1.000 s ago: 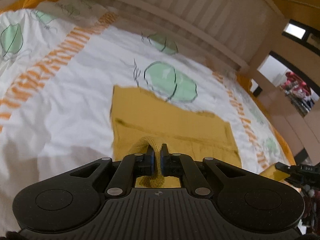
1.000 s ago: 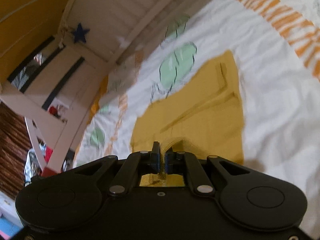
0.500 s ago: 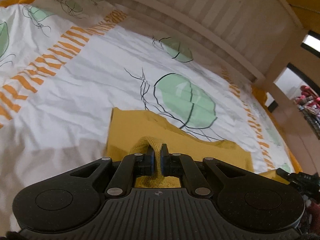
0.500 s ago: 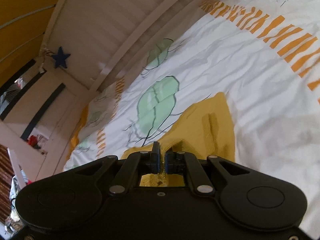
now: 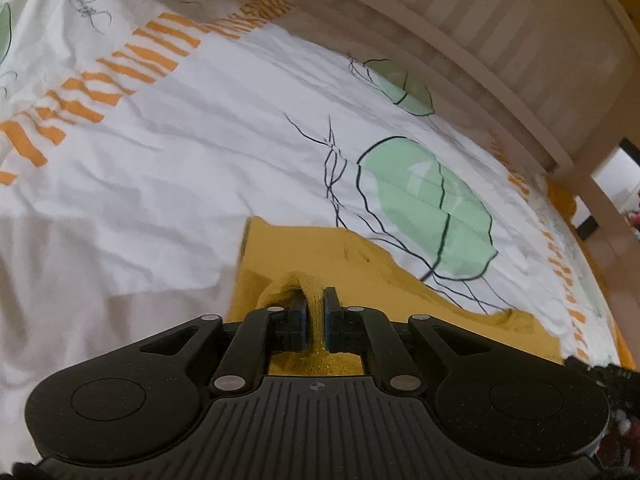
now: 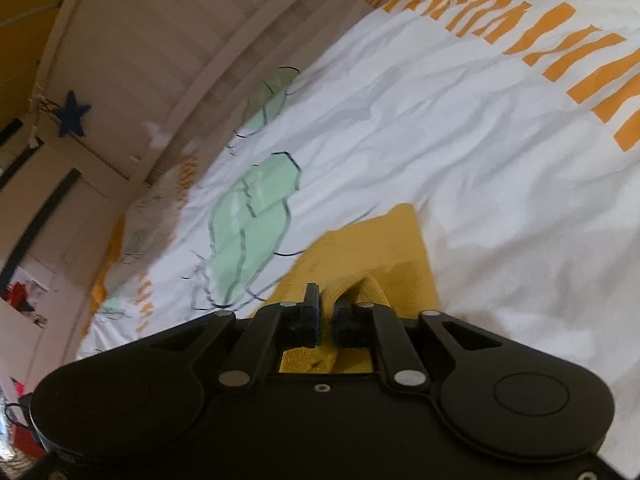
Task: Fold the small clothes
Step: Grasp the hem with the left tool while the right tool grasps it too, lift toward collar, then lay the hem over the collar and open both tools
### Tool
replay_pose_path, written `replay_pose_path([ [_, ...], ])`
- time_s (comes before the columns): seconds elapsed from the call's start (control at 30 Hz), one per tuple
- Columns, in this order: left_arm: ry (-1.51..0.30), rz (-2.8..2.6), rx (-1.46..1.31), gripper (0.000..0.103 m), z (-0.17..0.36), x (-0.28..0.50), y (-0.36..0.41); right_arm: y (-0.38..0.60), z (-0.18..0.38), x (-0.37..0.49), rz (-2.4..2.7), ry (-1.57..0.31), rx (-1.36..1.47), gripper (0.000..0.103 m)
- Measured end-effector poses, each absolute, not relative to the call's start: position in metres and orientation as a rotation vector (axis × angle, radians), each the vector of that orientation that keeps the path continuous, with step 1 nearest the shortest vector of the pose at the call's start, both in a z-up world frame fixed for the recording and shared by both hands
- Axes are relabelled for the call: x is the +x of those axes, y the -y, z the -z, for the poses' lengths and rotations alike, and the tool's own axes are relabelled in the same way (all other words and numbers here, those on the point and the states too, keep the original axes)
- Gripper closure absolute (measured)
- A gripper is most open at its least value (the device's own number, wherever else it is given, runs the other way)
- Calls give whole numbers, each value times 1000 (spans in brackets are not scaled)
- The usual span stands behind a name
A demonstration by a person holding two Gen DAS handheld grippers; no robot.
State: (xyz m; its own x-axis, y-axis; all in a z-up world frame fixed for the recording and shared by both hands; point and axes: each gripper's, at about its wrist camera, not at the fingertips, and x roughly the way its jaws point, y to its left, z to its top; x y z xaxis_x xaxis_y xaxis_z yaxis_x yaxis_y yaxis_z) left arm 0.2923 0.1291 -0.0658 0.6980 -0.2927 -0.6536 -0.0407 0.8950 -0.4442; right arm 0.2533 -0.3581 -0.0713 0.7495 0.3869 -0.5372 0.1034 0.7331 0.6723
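Note:
A small mustard-yellow knit garment [image 5: 320, 256] lies on a white bed cover [image 5: 180, 152] printed with green leaves and orange bars. My left gripper [image 5: 315, 304] is shut on a raised fold of its near edge. In the right wrist view the same garment [image 6: 376, 240] lies just ahead, and my right gripper [image 6: 326, 312] is shut on another pinched fold of its edge. Most of the cloth near both grippers is hidden under their bodies.
A white slatted bed rail [image 5: 500, 32] runs along the far side of the bed; it also shows in the right wrist view [image 6: 168, 52], with a blue star [image 6: 73, 114] hanging at its end. The tip of the other gripper [image 5: 608, 372] shows at the right edge.
Both grippers have carried the held edge of the garment forward over itself. Much less of the yellow cloth shows ahead of them now. Both stay shut.

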Motion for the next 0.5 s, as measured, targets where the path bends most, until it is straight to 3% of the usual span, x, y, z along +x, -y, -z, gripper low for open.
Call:
replay_pose_path([
  [0.1,-808,161,-462,89,72,299,-133,358,74,254,-136,-713,694,82],
  [0.13,-802,155,-446,85,70,298,-133,358,74,253,-124,-707,686,71],
  [0.17,-787,146,-421,77,67,296,-132,359,73,252,-114,-699,678,52],
  [0.23,-738,122,-359,63,58,289,-127,358,66,246,-87,-666,637,39],
  [0.3,-702,102,-315,53,50,282,-127,356,59,241,-77,-637,587,39],
  [0.5,-697,139,-160,49,35,252,-108,335,34,225,-92,-601,413,39],
])
